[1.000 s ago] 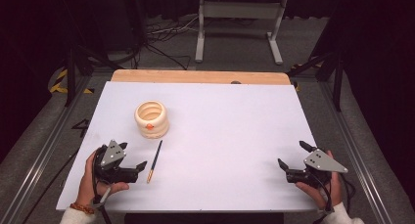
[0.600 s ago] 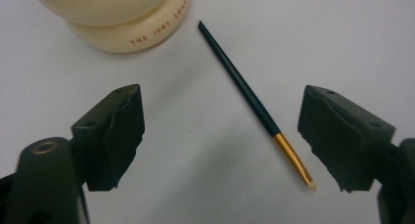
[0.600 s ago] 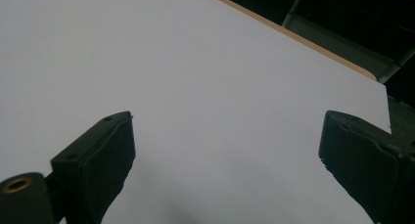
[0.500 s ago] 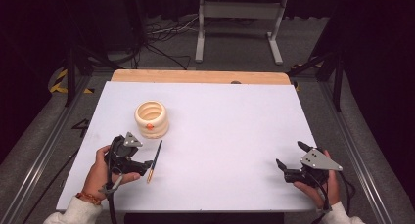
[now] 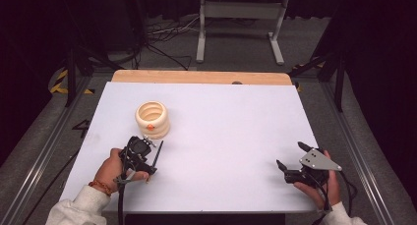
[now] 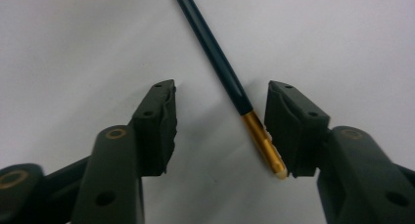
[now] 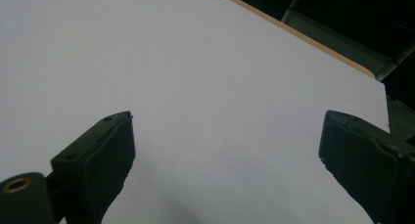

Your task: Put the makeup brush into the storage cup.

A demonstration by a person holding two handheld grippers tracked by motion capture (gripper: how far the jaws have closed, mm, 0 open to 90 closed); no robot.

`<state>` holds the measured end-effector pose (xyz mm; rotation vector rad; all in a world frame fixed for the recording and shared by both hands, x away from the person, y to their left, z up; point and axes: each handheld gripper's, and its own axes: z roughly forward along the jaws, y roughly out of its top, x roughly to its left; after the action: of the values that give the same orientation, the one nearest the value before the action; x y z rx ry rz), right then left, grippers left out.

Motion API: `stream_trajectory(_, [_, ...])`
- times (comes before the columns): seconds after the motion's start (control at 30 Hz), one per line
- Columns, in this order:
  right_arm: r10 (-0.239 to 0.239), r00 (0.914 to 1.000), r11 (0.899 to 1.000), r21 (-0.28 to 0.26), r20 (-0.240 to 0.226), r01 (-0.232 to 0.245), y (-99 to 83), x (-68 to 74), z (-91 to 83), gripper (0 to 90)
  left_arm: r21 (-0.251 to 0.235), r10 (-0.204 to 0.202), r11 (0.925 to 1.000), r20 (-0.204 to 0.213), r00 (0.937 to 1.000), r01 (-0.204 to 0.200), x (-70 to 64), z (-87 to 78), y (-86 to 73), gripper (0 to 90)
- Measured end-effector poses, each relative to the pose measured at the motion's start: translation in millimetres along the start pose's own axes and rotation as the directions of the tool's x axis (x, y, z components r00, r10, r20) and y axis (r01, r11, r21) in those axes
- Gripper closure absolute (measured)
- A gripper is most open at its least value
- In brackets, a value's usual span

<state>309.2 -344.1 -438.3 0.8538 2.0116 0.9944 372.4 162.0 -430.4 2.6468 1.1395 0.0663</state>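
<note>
My left gripper (image 6: 221, 131) stood open astride the thin, stiff, light paintbrush (image 6: 230, 83), its slick gold ferrule (image 6: 262, 143) beside one pad; right gripper (image 7: 226, 160) open, idle.

Your right gripper (image 7: 225, 160) over bare white table (image 7: 195, 77)

Your two black jaws stand wide apart above the white surface, nothing between them; the table's wooden far edge (image 7: 303, 35) runs diagonally at upper right, dark floor beyond it.

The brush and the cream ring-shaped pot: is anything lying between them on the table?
No. In the high view, bare white table separates the brush from the pot; they sit close but apart.
</note>
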Motion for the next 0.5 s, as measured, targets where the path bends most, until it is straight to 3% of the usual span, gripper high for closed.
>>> stream_trajectory(0.13, [0.005,1.0000,1.000,-0.001,0.001,-0.005,-0.5,-1.0,-0.6,7.2,0.020,0.007,0.9998,-0.020,0.9998,-0.006,-0.1,-1.2,0.9,56.4])
stream_trajectory(0.2, [0.006,1.0000,1.000,0.000,0.002,-0.006,-0.7,-1.2,-0.5,7.3,0.049,0.034,0.9983,-0.030,0.9990,-0.032,-0.2,-2.4,1.5,63.2])
stream_trajectory(0.37, [0.008,1.0000,1.000,0.001,0.001,-0.008,-0.6,-1.0,-0.4,7.4,0.116,0.072,0.9908,-0.014,0.9973,-0.070,0.4,-2.4,5.4,81.2])
stream_trajectory(0.5, [0.005,1.0000,1.000,0.004,-0.001,-0.005,-0.4,-0.6,-0.5,7.4,0.142,0.101,0.9849,-0.009,0.9948,-0.099,0.7,-1.4,9.8,83.1])
